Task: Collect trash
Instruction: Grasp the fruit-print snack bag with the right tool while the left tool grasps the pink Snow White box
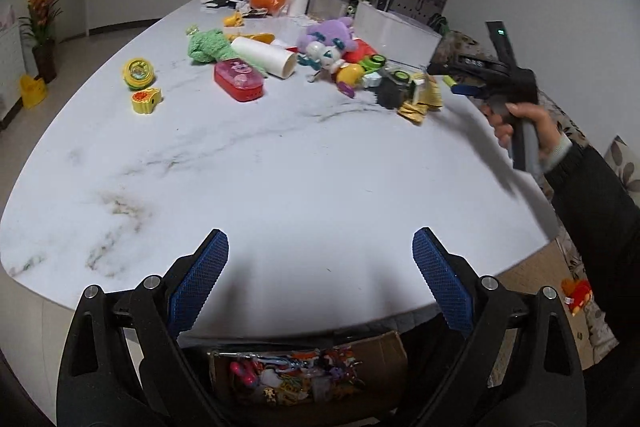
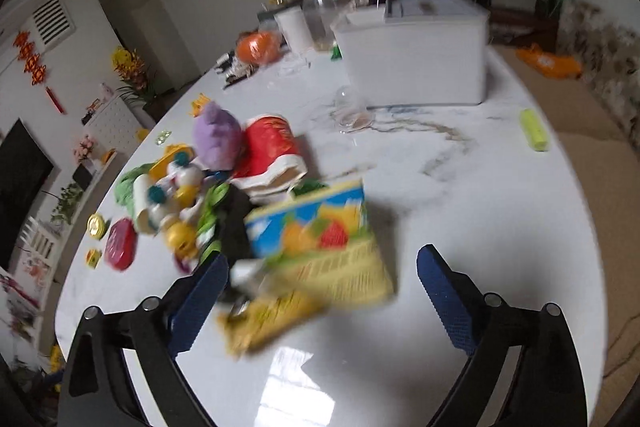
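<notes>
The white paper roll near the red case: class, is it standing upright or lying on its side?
Lying on its side. The white paper roll rests lengthwise on the table, its open end facing sideways.

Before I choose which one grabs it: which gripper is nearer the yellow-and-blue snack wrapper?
Right. The right gripper is open just over the snack wrapper; the left gripper waits at the table's near edge.

Open marble table (image 1: 280, 163) ahead of the left gripper (image 1: 320, 283), fingers spread wide, nothing between them. Farther on, blocked by a band of clutter: red case (image 1: 239, 81), paper roll (image 1: 265, 57), purple plush (image 1: 330, 37), yellow wrappers (image 1: 422, 99). At the right gripper (image 2: 320, 293), crowded by a snack box (image 2: 320, 235) lying between the spread fingers. Clear tabletop to the right of it, up to the white bin (image 2: 416, 55) and green tube (image 2: 534, 129).
</notes>
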Available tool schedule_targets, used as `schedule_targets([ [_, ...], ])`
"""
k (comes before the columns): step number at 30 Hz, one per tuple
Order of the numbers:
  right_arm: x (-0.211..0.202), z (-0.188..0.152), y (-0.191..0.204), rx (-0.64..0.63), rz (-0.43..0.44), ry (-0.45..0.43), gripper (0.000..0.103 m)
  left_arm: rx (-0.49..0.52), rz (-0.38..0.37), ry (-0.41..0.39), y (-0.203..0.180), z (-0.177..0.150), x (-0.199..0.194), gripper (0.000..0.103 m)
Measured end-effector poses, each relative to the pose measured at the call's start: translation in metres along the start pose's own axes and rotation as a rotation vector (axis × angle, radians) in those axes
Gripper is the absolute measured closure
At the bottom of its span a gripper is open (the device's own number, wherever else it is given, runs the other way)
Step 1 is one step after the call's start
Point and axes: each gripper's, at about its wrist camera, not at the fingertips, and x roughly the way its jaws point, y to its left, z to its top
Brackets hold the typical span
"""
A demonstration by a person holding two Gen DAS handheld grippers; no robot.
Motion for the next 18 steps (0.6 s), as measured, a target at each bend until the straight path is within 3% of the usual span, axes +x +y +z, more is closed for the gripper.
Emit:
schedule_targets([
  [2,0.024,0.009,-0.008,0.013,0.051,0.081,0.009,-0.008,0.002,0.012,0.002,0.002,0.004,0.012],
  [3,0.035,0.01,-0.011,0.017,0.055,0.117,0.016,-0.012,0.001,0.02,0.003,0.005,0.008,0.012],
  [4,0.037,0.008,-0.007,-0.02,0.036,0.088,0.029,-0.015,0.002,0.021,0.003,0.005,0.008,0.012],
  [6,0.037,0.006,0.002,-0.043,0.057,0.107,0.03,-0.013,0.007,0.011,0.002,0.01,0.01,0.012],
  [8,0.019,-0.007,0.015,-0.087,0.016,0.056,0.031,0.003,0.018,-0.004,0.001,0.014,0.011,0.012],
  [12,-0.037,-0.041,0.034,-0.133,0.021,-0.023,0.031,0.036,0.056,-0.013,0.004,0.032,0.025,0.012],
  [18,-0.11,-0.089,0.044,-0.113,0.083,-0.104,0.03,-0.047,0.186,0.007,0.027,0.088,0.076,0.012],
])
